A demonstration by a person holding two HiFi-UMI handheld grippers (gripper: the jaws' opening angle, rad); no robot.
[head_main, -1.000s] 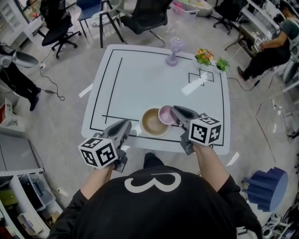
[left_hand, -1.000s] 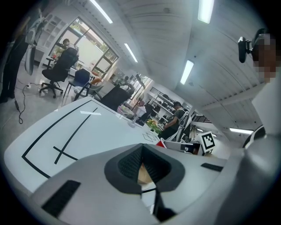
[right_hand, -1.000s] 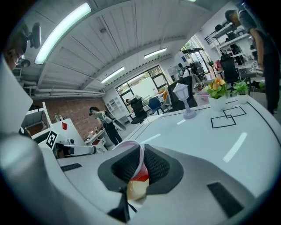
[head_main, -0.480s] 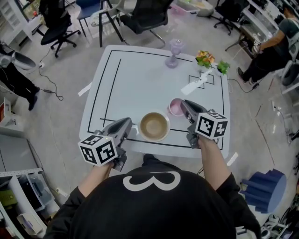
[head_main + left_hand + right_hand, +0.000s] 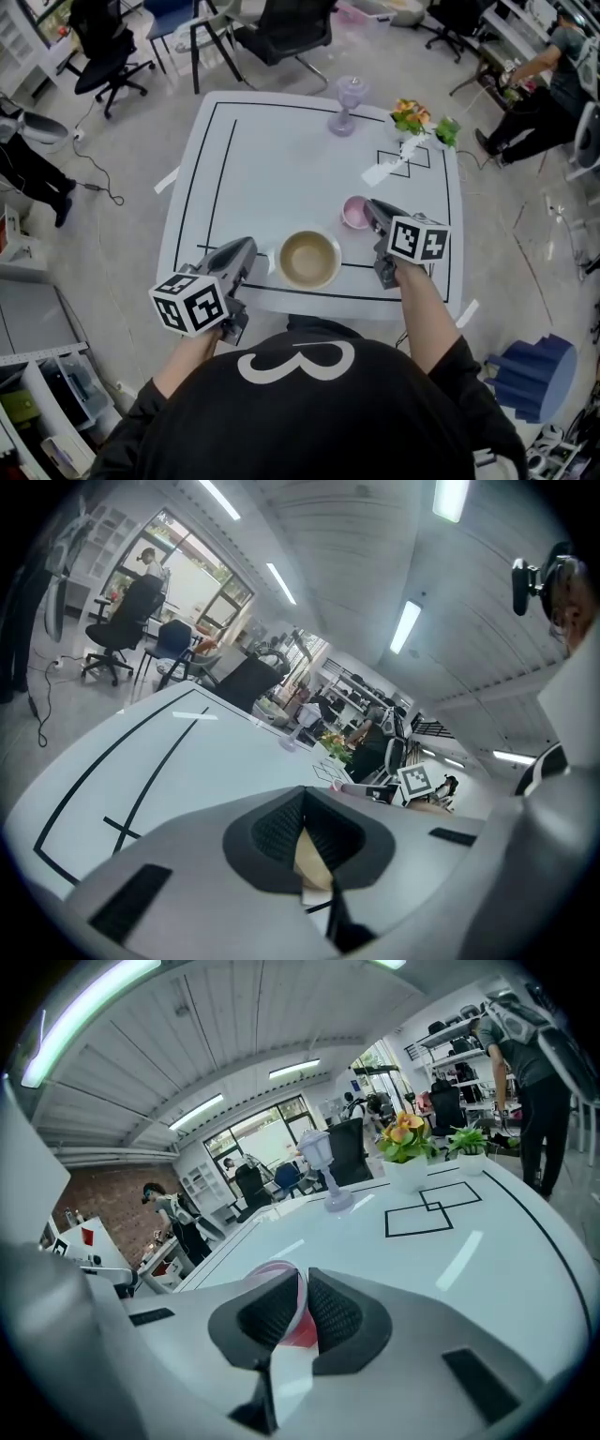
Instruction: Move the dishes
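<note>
A tan bowl (image 5: 309,259) sits on the white table (image 5: 281,159) near its front edge, inside the black border line. My left gripper (image 5: 249,249) lies just left of the bowl with its jaws shut and nothing in them; the tan bowl (image 5: 314,860) shows in the gap below the pads. A small pink bowl (image 5: 354,212) is to the right of the tan one. My right gripper (image 5: 372,213) is shut on its near rim, and the pink bowl's wall (image 5: 270,1270) stands between the pads. Whether it rests on the table I cannot tell.
A purple goblet (image 5: 344,101), a flower pot (image 5: 411,116) and a small green plant (image 5: 446,129) stand along the far edge. Black tape squares (image 5: 403,156) mark the far right. Office chairs (image 5: 281,33) and a seated person (image 5: 548,89) surround the table.
My right gripper carried the pink bowl from beside the tan bowl to the right and a little farther away. The left gripper and the tan bowl stayed put.
</note>
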